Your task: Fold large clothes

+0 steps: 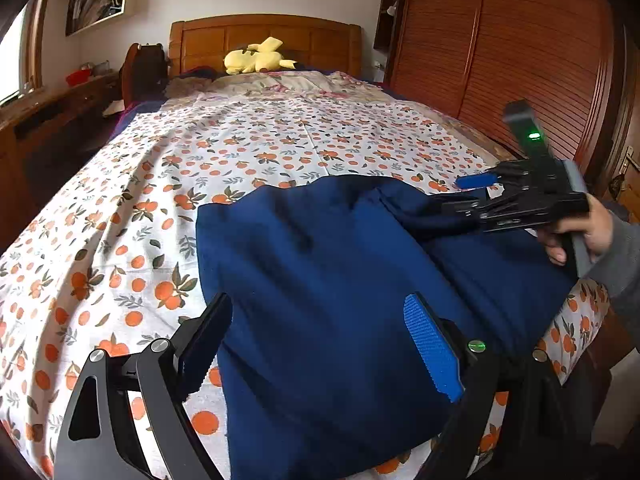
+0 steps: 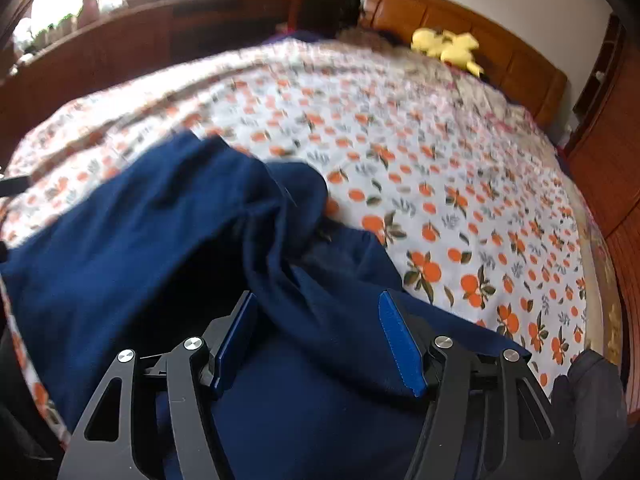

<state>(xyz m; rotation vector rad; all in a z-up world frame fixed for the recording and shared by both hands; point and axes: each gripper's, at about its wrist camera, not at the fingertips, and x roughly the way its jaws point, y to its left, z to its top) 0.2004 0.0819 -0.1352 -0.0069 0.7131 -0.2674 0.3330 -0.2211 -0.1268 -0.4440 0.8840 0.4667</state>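
A large dark blue garment [image 1: 340, 280] lies partly folded on the near end of the bed, and it also shows in the right wrist view [image 2: 160, 232]. My left gripper [image 1: 320, 344] is open just above the garment's near left part, its jaws wide apart. My right gripper [image 2: 320, 344] is open over a raised fold of the garment. In the left wrist view the right gripper [image 1: 468, 196] sits at the garment's far right edge, one blue pad [image 1: 476, 180] showing, a hand behind it.
The bed has a white sheet with orange fruit print [image 1: 240, 152]. A yellow plush toy [image 1: 256, 58] lies by the wooden headboard [image 1: 264, 36]. A wooden slatted wardrobe [image 1: 520, 60] stands to the right, a wooden desk [image 1: 48, 108] to the left.
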